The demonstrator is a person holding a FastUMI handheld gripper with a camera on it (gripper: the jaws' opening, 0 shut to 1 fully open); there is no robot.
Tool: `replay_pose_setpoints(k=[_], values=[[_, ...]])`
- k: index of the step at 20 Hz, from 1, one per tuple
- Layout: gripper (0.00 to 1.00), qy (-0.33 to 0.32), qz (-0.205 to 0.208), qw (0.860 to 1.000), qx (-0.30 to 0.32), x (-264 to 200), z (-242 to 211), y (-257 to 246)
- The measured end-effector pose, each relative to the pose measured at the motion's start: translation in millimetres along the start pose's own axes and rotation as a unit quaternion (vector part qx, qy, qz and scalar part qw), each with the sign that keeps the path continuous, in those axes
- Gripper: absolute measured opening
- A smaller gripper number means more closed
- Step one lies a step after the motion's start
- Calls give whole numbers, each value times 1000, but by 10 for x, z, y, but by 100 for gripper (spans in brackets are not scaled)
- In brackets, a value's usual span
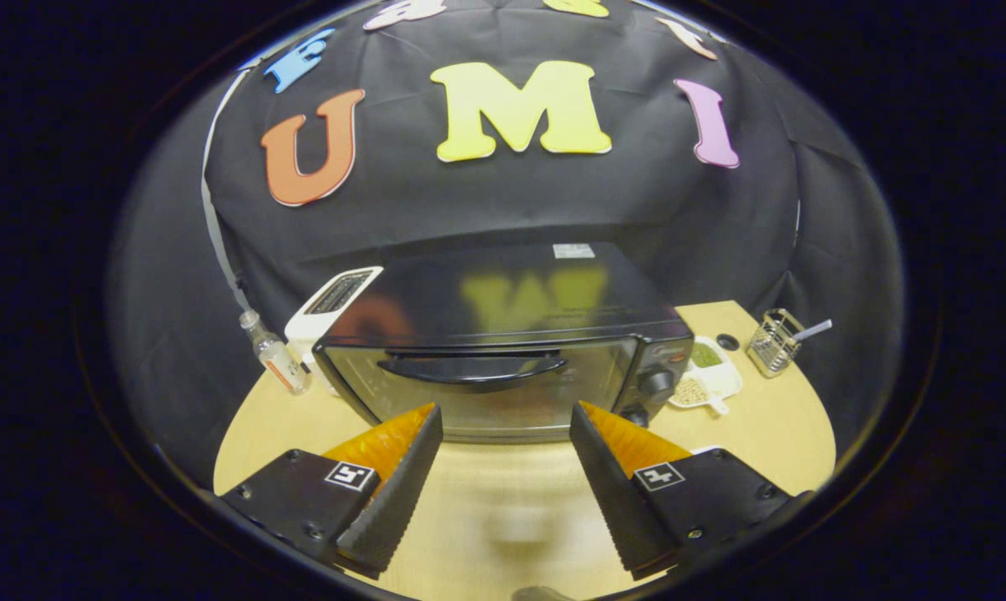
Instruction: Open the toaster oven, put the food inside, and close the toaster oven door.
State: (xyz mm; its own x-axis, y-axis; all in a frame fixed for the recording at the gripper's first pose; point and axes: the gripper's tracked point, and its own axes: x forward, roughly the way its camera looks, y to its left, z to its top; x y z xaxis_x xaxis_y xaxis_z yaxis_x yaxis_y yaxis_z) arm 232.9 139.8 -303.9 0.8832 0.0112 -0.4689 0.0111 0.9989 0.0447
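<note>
While the toaster oven (503,359) sits mid-frame with its door shut, the empty jaws gape apart — fitting either end of the task.

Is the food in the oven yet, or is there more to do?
Can't tell. The oven door is shut, and its glass is too dark to show whether there's food inside. The gripper holds nothing; its jaws stand open just ahead of the door, below the handle. That fits either a job about to start or one just finished with the door closed.
</note>
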Motion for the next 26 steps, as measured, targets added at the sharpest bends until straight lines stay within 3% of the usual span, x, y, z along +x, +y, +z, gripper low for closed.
replay_pose_setpoints(k=[5, 10, 16, 21, 26], values=[[98, -48, -6, 999, -11, -720, 441, -365], [98, -126, -26, 991, -16, -1758, 1084, -948], [99, -238, -35, 970, -19, -3128, 1671, -1504], [99, -261, -26, 964, -34, -3555, 1713, -1778], [99, -248, -10, 968, -21, -3573, 1607, -1974]])
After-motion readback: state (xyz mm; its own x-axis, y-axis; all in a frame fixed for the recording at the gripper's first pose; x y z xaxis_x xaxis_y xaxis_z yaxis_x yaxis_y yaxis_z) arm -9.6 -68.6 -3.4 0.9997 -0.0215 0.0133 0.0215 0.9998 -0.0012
